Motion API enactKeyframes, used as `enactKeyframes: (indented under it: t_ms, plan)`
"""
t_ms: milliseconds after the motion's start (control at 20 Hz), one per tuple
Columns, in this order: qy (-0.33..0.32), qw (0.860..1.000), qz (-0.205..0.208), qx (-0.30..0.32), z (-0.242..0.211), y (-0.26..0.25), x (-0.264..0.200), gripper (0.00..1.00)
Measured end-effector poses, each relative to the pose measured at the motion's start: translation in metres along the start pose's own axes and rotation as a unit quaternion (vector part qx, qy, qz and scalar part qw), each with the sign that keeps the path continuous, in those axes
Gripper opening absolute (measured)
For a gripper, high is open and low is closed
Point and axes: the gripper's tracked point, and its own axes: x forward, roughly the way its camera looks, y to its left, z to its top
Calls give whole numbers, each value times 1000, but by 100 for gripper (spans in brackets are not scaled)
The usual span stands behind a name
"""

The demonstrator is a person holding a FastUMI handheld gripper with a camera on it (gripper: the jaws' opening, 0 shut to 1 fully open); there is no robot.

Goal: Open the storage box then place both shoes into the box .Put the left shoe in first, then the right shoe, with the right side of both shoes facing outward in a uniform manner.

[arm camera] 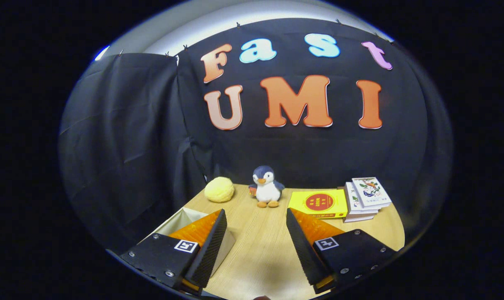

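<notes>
With its black ribbed fingers (212, 246) spread wide and empty over the pale wooden table (256, 250), the gripper (256, 227) seems at the opening step, so it likely must swing toward ten o'clock, where the beige storage box (181, 221) sits partly behind the left finger.

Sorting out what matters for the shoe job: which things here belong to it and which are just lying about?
For the job: the box, open-topped, behind the left finger; the tool, fingers apart over bare table.

Lying about: yellow ball, toy penguin, yellow book, stack of books.
</notes>
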Motion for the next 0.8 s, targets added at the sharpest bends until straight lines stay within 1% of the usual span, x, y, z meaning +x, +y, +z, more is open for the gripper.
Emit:
enactKeyframes:
  t_ms: [250, 450, 800]
  plan:
    - [-61, 997, -44, -12, 32, -44, -26, 90]
    - [-97, 993, -59, -16, 51, -61, -44, 92]
    - [-161, 982, -85, -48, 74, -85, -68, 94]
